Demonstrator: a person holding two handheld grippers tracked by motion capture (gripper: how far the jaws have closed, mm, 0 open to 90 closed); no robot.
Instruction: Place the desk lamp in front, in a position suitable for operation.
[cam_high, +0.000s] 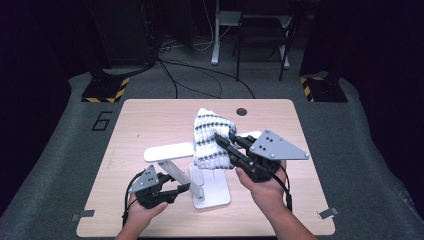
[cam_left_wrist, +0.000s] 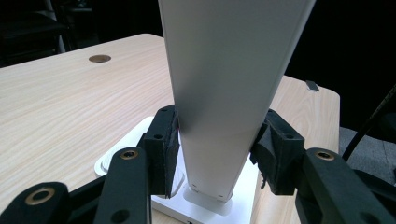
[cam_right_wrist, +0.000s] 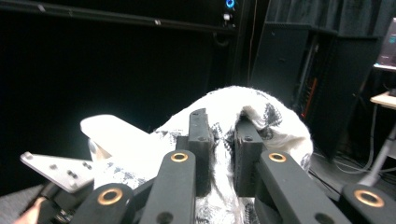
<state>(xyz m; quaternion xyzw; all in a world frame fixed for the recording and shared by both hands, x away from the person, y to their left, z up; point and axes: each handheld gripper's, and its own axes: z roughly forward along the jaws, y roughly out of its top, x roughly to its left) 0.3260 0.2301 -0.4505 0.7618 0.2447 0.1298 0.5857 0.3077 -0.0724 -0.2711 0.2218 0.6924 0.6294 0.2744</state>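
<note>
Table (cam_high: 150, 125) first: pale wood, w/ a white T-shaped rack (cam_high: 167, 151) standing on its square base near the front edge. I've got the rack's upright post (cam_left_wrist: 224, 93) clamped by the left gripper (cam_high: 167, 190), jaws pressed against both sides of it, low down just above the base. That steadies it. Right gripper (cam_high: 225, 142) is raised over the rack's crossbar, jaws pinching a fold of the black-and-white knit cloth (cam_high: 212, 140), which hangs draped around the bar's right half. Step in hand, I'd say: hanging the cloth on the bar. Next I'd need to lower it till it sits, then open the right jaws w/o dragging it off.
</note>
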